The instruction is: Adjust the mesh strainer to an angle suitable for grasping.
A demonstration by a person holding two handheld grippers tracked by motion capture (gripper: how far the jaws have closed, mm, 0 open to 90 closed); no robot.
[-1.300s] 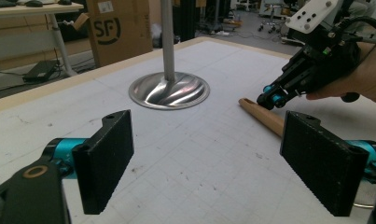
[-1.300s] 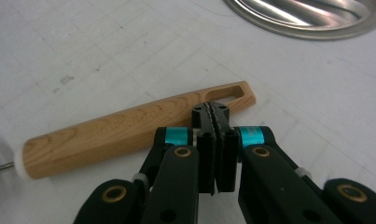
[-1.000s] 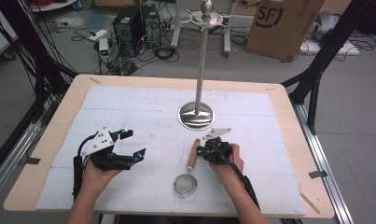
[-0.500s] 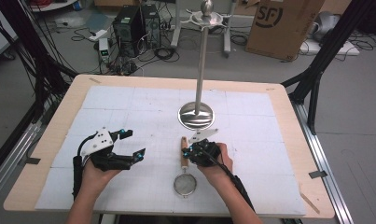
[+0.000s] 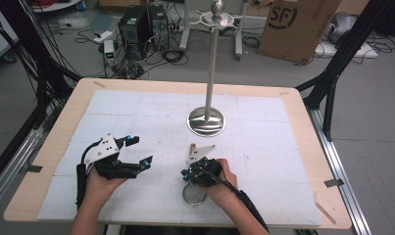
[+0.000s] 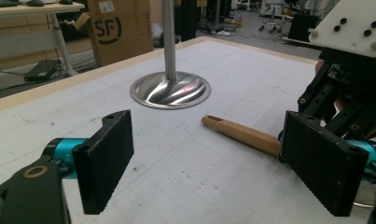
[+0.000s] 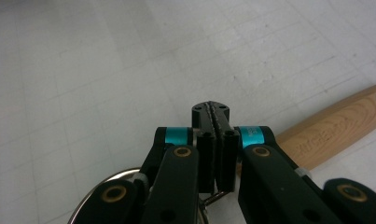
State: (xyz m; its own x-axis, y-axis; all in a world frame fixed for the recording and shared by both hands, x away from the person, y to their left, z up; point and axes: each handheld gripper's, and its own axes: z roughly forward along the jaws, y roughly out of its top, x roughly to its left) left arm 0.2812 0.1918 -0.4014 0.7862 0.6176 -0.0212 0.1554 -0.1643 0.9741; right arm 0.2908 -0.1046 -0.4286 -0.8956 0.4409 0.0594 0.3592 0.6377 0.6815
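A small metal strainer (image 5: 193,195) with a wooden handle (image 6: 241,134) lies on the white mat near the table's front. My right gripper (image 5: 192,176) sits over the joint between bowl and handle. Its jaws are pressed together in the right gripper view (image 7: 211,109), with a thin wire of the strainer caught at their base. The handle (image 7: 335,126) runs off to the right there, and the bowl's rim (image 7: 90,198) shows at lower left. My left gripper (image 5: 138,151) rests to the left, open and holding nothing, its jaws (image 6: 213,163) aimed at the handle.
A steel stand with a round base (image 5: 206,121) and a tall pole stands at the mat's middle, beyond the strainer; the base (image 6: 170,89) gleams ahead of the left gripper. The white gridded mat (image 5: 263,161) covers the wooden table. Boxes and cables lie on the floor behind.
My right gripper has shifted left and toward the front edge, and the strainer's handle has swung left with it. The left gripper has stayed put.
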